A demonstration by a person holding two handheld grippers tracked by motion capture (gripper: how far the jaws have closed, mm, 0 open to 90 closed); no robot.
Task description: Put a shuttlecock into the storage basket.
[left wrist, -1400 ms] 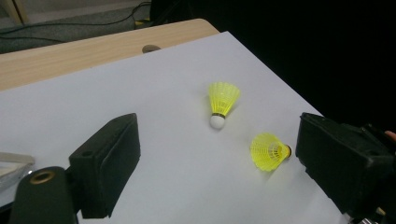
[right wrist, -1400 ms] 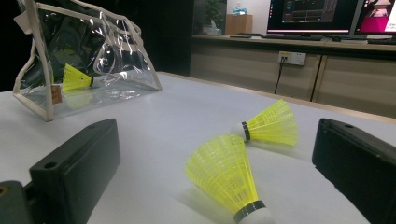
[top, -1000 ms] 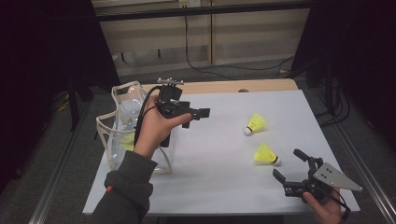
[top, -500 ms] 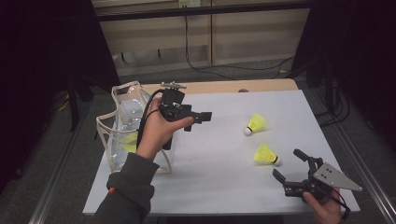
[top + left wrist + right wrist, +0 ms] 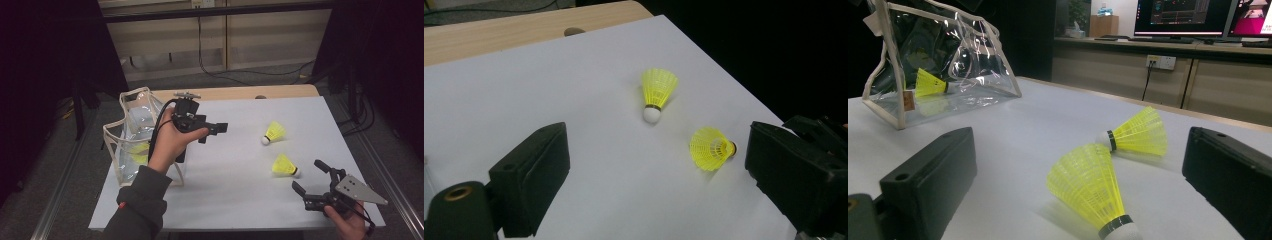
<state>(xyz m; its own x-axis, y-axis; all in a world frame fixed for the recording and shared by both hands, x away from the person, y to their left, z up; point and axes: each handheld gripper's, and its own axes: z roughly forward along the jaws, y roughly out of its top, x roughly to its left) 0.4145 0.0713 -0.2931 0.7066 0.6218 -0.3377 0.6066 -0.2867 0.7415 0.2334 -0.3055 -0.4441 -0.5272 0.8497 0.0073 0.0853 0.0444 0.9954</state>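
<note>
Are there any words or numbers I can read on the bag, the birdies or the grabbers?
No text can be read anywhere.
Small tag on the clear bag: too small and blurred to read.
Computer screens in the background: coloured blurs, nothing readable.
Nearer shuttlecock, farther shuttlecock: no print visible.
Left gripper, right gripper: no labels visible.

Dim surroundings, black at the sides; the white table (image 5: 235, 165) is evenly lit from above, with soft shadows. The bag (image 5: 943, 60) shows glare. Near jaws blur slightly.
</note>
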